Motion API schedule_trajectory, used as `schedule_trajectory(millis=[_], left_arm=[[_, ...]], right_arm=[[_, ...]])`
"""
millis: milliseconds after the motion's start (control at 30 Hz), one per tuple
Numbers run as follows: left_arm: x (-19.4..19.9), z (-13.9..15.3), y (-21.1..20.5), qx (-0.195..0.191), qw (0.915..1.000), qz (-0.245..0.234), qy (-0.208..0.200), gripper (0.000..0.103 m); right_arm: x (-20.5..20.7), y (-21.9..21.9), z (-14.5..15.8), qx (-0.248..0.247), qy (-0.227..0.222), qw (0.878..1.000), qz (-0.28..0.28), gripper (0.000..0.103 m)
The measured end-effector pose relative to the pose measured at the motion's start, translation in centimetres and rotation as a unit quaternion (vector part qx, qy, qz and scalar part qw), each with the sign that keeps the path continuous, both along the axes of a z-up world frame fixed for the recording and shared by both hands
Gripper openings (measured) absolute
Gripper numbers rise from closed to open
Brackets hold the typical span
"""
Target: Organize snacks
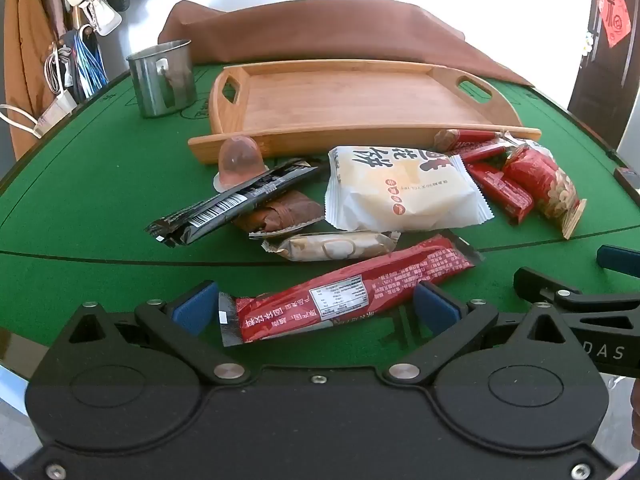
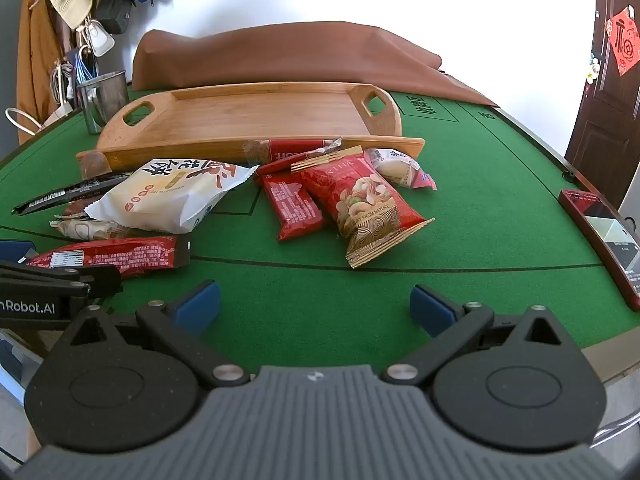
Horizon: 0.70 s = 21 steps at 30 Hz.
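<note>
Left claw (image 1: 316,306) hung with jaws spread wide, tilted down over the long red packet (image 1: 352,294), which lay loose between the pads on the green surface (image 1: 80,200), untouched. Right claw (image 2: 314,306) gaped just as wide over bare felt, nothing between its jaws, pitched down too. Every snack sat heaped in front of the wooden tray (image 1: 360,96): the white pastry bag (image 1: 400,188), the nut pouch (image 2: 368,204) and the black stick (image 1: 232,204). That tray stood empty, likely the destination, so sorting hadn't started.
</note>
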<state>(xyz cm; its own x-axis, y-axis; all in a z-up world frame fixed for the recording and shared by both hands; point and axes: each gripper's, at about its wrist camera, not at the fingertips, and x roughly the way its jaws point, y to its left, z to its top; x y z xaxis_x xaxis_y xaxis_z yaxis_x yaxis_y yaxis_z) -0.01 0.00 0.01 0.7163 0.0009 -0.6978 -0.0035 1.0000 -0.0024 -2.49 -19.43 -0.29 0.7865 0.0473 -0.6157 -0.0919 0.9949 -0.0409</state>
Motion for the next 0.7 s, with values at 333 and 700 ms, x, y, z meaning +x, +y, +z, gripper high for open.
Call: schedule_trajectory(millis=[333, 700], left_arm=[[-0.01, -0.01, 0.04, -0.001, 1.0000, 0.000, 0.000, 0.103], [-0.01, -0.02, 0.03, 0.000, 1.0000, 0.000, -0.001, 0.103]], right_arm=[[0.01, -0.02, -0.02, 0.000, -0.001, 1.000, 0.000, 0.103], [-0.02, -0.03, -0.02, 0.000, 0.000, 1.000, 0.000, 0.103]])
